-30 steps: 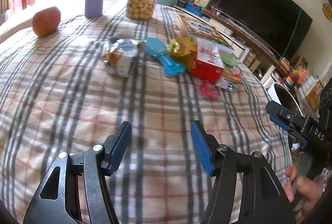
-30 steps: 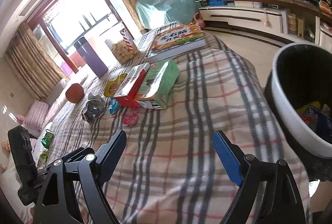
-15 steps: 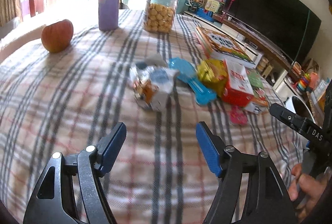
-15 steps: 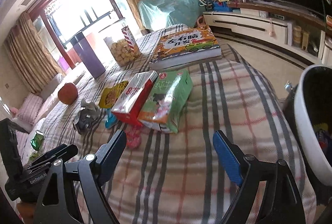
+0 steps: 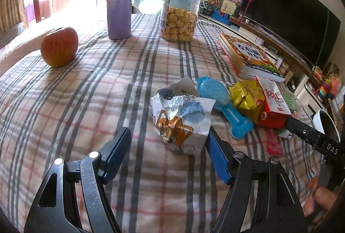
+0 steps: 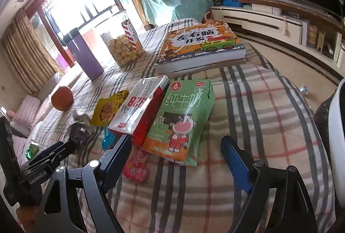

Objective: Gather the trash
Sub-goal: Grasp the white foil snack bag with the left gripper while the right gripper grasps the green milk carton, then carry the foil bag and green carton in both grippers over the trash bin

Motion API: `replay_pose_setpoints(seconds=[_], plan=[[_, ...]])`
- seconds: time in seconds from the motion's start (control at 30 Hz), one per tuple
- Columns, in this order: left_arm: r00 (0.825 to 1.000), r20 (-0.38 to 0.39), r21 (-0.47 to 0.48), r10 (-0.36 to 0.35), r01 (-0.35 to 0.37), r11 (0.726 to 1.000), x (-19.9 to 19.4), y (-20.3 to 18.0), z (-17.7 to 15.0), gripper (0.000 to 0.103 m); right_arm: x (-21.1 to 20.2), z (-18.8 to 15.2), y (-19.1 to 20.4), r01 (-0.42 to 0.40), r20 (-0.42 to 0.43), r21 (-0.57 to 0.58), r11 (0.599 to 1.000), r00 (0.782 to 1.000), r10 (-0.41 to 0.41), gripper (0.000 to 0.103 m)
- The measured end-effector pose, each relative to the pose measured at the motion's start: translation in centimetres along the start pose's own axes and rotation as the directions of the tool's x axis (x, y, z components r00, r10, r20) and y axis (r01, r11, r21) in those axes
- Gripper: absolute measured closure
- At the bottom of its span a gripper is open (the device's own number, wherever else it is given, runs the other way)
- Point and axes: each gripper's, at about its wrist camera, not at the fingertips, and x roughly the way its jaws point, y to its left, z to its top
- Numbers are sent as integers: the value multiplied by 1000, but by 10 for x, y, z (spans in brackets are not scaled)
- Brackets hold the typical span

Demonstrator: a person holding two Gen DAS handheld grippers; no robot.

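Left gripper (image 5: 168,152) is spread wide, jaws apart, with the crumpled wrapper (image 5: 183,119) sitting on the plaid cloth (image 5: 86,92) just ahead. Right gripper (image 6: 176,157) gapes too, holding nothing. Bin (image 6: 336,146) is mostly cut off at the edge.

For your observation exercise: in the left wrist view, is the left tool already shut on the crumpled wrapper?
No: the left tool is open, its fingers apart, short of the crumpled wrapper.

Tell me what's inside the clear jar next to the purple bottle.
The clear jar holds round golden snacks, filling roughly its lower half; the upper part looks empty. A striped label hides part of the contents in the right wrist view.
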Motion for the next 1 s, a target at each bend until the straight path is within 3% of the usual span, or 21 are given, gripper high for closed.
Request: replay_pose_setpoints(seconds=[0.3,0.4,0.43,0.53,0.83,1.0], plan=[[999,-28,24,-29,30,999,14,-8,3,61,8,6,-6,7,-5,15,1000,1000,-7,25],[999,-20,32,-37,38,999,12,-9,2,72,9,5,-8,-12,-13,12,1000,1000,12,33],[999,-19,35,-39,40,999,11,-10,1,74,9,4,-8,-22,-16,9,1000,1000,23,41],[999,-18,40,-50,51,998,5,-14,-4,76,2,1,-8,-47,-25,-2,999,999,47,50],[989,-31,74,-147,149,986,-26,-45,-34,77,-43,-25,-32,-85,-37,15,996,996,85,50],[980,-46,76,-192,195,978,-36,-59,-45,77,-58,-34,-43,-49,-70,14,999,996,50,47]])
